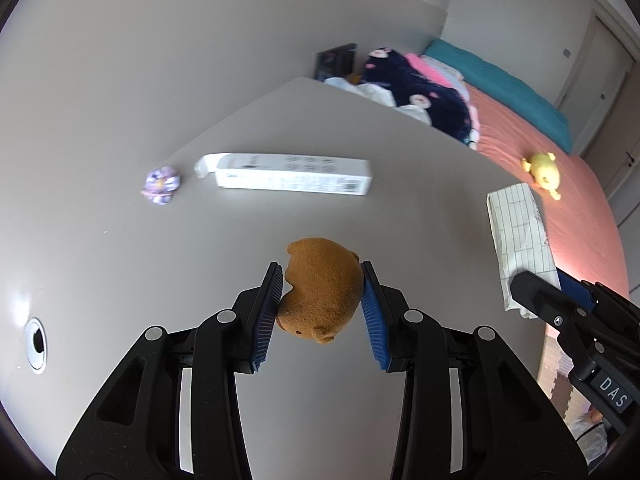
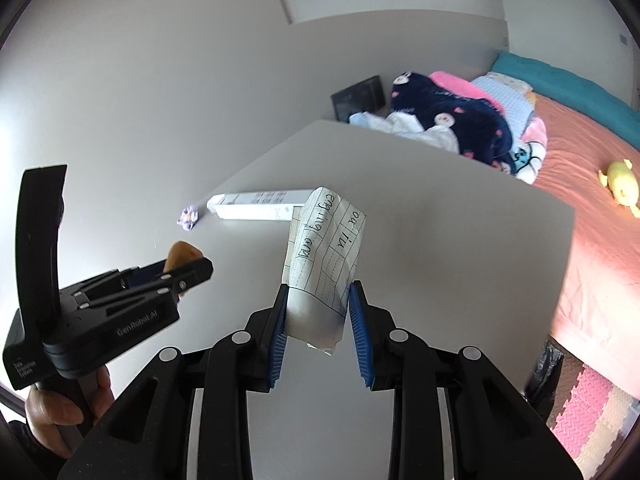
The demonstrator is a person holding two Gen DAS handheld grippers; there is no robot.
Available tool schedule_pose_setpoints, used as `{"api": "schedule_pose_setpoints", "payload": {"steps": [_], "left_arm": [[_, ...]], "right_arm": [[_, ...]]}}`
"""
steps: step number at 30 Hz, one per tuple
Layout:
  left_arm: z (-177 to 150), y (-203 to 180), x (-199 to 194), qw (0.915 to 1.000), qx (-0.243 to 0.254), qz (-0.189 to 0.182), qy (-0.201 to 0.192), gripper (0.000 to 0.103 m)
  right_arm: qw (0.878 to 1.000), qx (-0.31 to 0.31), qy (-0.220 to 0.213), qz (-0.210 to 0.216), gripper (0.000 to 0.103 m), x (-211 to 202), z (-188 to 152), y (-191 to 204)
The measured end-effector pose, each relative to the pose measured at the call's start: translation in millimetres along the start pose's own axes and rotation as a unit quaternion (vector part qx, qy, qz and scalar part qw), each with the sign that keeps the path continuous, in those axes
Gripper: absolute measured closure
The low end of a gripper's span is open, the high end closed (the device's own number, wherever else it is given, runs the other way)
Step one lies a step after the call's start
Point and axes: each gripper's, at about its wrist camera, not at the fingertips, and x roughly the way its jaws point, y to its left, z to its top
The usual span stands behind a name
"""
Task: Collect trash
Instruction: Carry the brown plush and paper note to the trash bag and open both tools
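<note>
Mid-collection, the left gripper [image 1: 322,300] pinches a brown plush toy [image 1: 322,294] and the right gripper [image 2: 318,308] clamps a folded ruled paper [image 2: 326,256]; next, probably carry both to a bin, none visible.

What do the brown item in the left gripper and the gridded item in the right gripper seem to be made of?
Brown toy: looks like soft plush fabric, matte and fuzzy, with a small eye and ear. Gridded sheet: apparently paper, folded and creased, with printed lines and handwriting.
</note>
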Motion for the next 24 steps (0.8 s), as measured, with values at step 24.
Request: {"api": "schedule_pose_setpoints", "payload": {"steps": [24], "left_arm": [[-4,-184,-8,0.9849,0.136,-0.107,0.004,0.063]], "right_arm": [[0.989,0.1,-0.072,-0.078,0.072,-114,-33,-139]]}}
